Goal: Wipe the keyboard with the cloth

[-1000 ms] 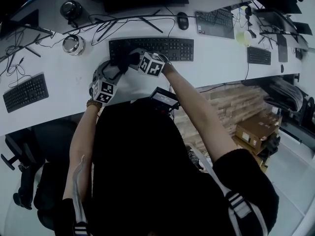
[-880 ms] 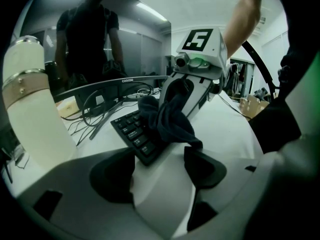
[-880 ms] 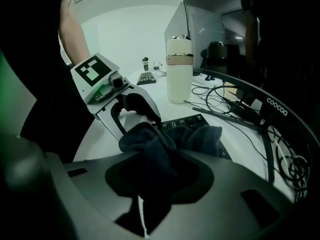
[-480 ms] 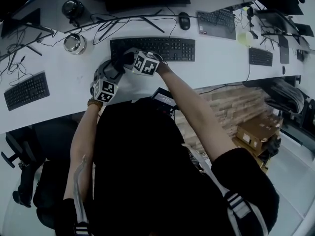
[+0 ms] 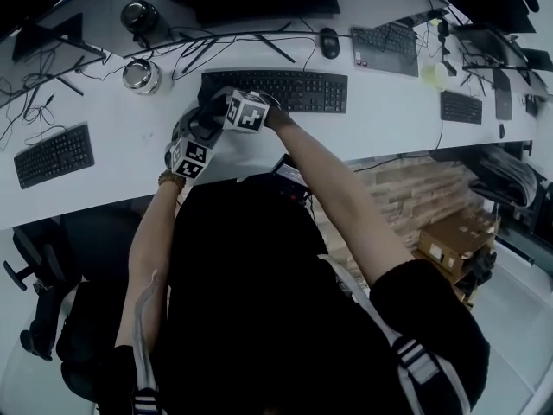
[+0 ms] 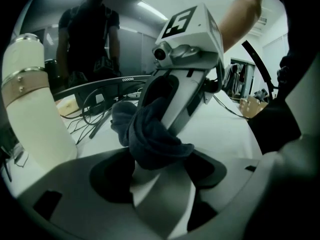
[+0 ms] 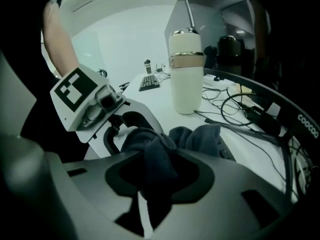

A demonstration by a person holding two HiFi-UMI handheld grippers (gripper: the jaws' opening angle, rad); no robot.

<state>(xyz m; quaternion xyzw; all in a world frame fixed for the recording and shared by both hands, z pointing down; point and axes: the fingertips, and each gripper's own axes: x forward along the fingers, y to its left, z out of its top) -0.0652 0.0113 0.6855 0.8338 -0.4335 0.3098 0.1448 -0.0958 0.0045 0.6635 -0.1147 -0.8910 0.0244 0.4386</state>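
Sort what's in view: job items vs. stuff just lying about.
Job: crumpled dark grey cloth; long black keyboard at desk centre.
Lying about: white cylindrical bottle with tan band; black oval mouse; smaller black keyboard at far left; tangled black cables.

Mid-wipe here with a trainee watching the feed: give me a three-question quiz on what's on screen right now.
1. True or false: the cloth lies loose on the desk, held by nothing.
2. In the head view, the right gripper is at which end of the keyboard? A left B middle C right
3. Fill in: the white bottle stands ___.
Key: 1 false, the right gripper's fingers pinch it; 2 A; 3 upright.
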